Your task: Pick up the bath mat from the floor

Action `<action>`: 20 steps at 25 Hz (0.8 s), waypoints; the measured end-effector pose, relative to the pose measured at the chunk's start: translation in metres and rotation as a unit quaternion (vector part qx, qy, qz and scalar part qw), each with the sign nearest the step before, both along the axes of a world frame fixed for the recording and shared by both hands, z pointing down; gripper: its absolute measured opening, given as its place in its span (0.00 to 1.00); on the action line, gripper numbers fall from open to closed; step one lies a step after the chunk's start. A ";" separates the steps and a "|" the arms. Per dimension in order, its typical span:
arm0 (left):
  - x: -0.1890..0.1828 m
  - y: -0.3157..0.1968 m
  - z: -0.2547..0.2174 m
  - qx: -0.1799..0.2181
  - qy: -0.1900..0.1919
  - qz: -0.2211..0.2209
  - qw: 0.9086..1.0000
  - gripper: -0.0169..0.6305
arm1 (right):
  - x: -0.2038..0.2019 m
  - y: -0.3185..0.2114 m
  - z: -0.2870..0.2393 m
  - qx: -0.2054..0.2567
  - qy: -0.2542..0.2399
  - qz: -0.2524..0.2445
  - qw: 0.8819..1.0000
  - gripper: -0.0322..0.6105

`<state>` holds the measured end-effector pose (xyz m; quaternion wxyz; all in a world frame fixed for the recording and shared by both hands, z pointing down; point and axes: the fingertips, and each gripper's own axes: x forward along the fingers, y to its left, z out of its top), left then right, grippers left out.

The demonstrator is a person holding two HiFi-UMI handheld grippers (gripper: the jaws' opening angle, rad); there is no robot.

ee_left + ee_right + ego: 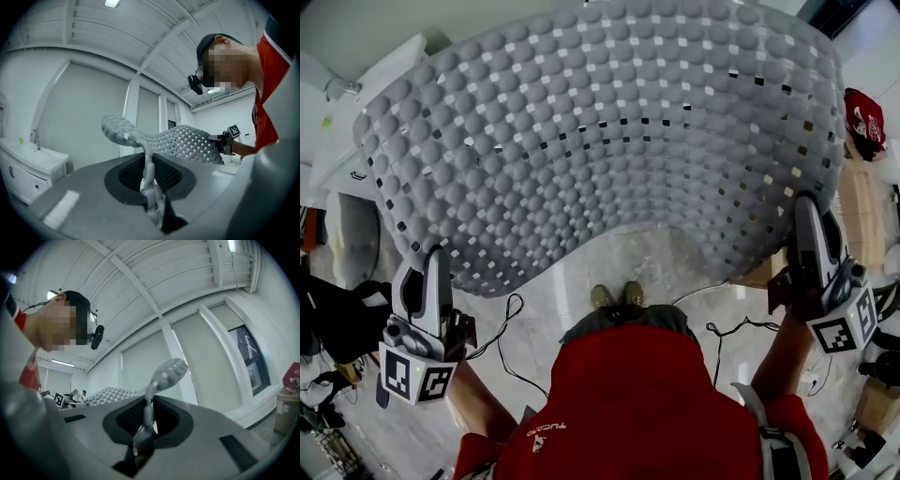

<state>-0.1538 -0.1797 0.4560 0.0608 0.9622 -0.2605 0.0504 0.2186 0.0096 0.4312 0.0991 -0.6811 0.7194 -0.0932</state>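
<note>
Grey and bumpy, the bath mat (609, 141) is the biggest thing to see. It is full of little square holes. It is up in the air, off the floor, spread wide from one claw to the other.

Under it is the pale, shiny floor (666, 267). The person's red shirt (628, 403) is behind both claws.

The left claw (434, 255) is squeezed tight on one edge of the mat. The thin edge stands up between its two dark pads (131, 174), and the rest of the mat runs away from it toward the right claw. The right claw (807, 204) is squeezed tight on the far edge in the same way, with a small flap of mat poking up past its tips.

Two brown shoes (616, 296) stand on the floor below the mat, about halfway between the claws. Thin black cables (508, 314) lie on the floor, some near the left claw and some nearer the right one.
</note>
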 end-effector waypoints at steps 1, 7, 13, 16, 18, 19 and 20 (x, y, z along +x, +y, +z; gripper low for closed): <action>0.000 0.000 0.001 -0.001 0.000 -0.001 1.000 0.10 | 0.001 -0.001 0.001 -0.001 -0.002 -0.001 1.000 0.12; 0.013 0.003 -0.019 0.002 0.002 -0.001 1.000 0.10 | 0.011 -0.006 -0.016 -0.004 0.000 -0.009 1.000 0.11; 0.040 0.013 -0.058 -0.003 0.008 0.018 1.000 0.10 | 0.027 0.012 -0.063 -0.012 0.008 0.001 1.000 0.11; 0.037 0.009 -0.048 0.012 0.023 0.012 1.000 0.10 | 0.025 0.006 -0.059 0.003 0.024 -0.004 1.000 0.11; 0.022 0.006 -0.030 0.010 0.017 0.011 1.000 0.10 | 0.011 0.002 -0.038 0.001 0.020 -0.005 1.000 0.11; 0.014 0.005 -0.021 0.005 0.011 0.012 1.000 0.10 | 0.003 0.001 -0.026 -0.003 0.013 -0.005 1.000 0.11; 0.007 0.004 -0.013 0.000 0.005 0.014 1.000 0.10 | -0.003 0.001 -0.015 -0.008 0.007 -0.004 1.000 0.11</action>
